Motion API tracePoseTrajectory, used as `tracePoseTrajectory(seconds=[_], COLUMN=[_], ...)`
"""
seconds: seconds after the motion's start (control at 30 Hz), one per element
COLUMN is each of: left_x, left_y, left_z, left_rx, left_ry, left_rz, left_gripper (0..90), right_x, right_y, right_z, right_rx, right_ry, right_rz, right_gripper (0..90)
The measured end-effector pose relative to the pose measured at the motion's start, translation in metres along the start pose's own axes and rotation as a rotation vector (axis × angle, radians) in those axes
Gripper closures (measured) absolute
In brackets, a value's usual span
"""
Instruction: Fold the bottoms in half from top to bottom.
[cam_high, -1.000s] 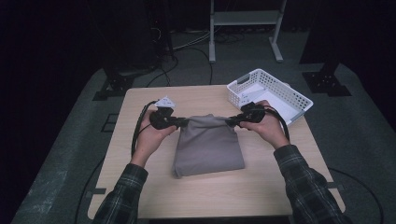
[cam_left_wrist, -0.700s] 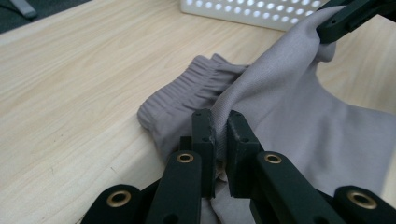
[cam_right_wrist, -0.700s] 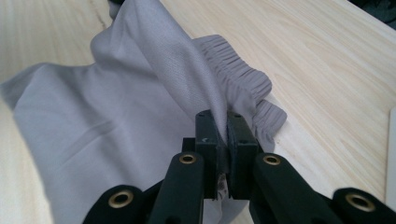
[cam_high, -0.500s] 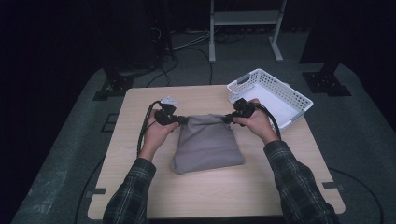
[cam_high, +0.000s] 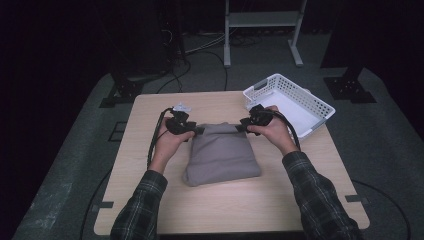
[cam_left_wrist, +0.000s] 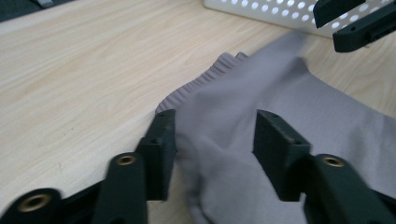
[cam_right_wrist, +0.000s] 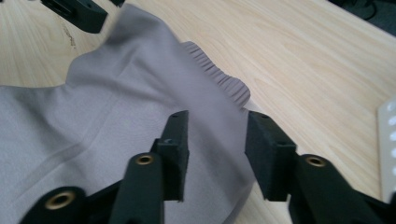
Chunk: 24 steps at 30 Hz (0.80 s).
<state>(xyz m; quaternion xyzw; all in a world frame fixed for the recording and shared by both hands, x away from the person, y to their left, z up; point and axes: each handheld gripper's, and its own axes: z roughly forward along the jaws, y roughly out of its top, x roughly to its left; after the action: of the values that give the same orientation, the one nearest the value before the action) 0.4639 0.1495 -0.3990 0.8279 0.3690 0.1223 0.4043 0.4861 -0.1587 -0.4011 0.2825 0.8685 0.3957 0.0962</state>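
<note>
High view: folded grey garment (cam_high: 220, 155) lies mid-table (cam_high: 150, 115), a gripper at each far corner.
Left gripper view: left gripper (cam_left_wrist: 212, 140) has just been opening, cloth seemingly loose between parted jaws. Right gripper view: right gripper (cam_right_wrist: 215, 140) likewise, ribbed hem between.

No readable text, label, brand or number anywhere.
</note>
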Motion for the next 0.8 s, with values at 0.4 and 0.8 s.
tracePoseTrajectory(seconds=[0.4, 0.8], left_x=[-0.022, -0.042], left_y=[-0.012, -0.024], left_z=[-0.012, 0.002], left_rx=[-0.014, 0.018], left_ry=[-0.040, -0.074], left_rz=[0.028, 0.022], left_gripper=[44.7, 35.3], right_x=[0.021, 0.036], right_y=[-0.011, -0.040], right_z=[-0.013, -0.022], right_rx=[-0.041, -0.046], right_ry=[0.035, 0.013], right_rz=[-0.012, 0.000], right_gripper=[44.7, 36.6])
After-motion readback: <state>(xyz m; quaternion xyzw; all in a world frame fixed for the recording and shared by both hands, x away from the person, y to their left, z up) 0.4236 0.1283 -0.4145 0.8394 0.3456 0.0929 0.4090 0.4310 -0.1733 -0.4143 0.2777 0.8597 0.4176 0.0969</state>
